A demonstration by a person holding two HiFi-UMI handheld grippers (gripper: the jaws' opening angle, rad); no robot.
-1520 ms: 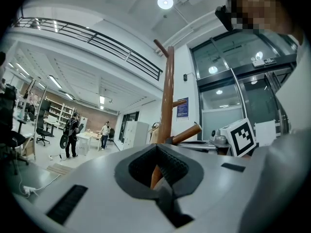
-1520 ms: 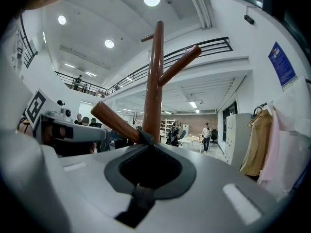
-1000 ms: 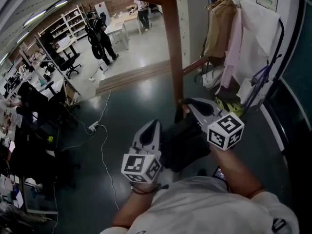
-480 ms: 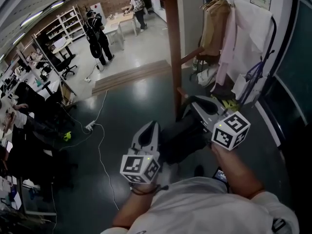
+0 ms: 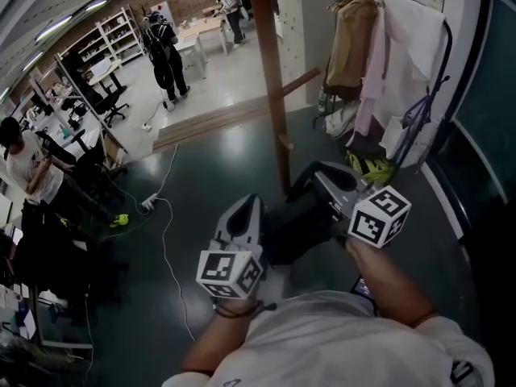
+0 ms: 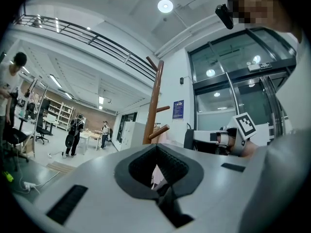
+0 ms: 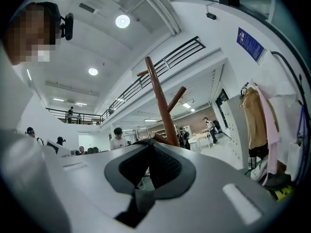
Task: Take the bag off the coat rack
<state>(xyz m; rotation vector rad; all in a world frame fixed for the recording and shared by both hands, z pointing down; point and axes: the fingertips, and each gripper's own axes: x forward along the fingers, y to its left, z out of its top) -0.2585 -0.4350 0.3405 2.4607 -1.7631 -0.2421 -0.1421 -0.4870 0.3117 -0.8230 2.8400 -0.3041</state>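
A black bag hangs between my two grippers in the head view, a little way in front of the brown wooden coat rack. My right gripper is shut at the bag's top right, with a grey strap pinched in its seam. My left gripper touches the bag's left edge. Its jaws are shut and a dark strip lies between them. The rack's pole and pegs rise beyond the jaws in both gripper views. Most of the bag is hidden under the grippers.
A clothes rail with coats stands at the right wall, with bags and a yellow-green item under it. A power strip and cable lie on the dark floor at left. People stand at the far tables and at left.
The bag and both grippers have drawn back from the rack's pole, which now stands farther off and more to the left. Both grippers keep the same hold.
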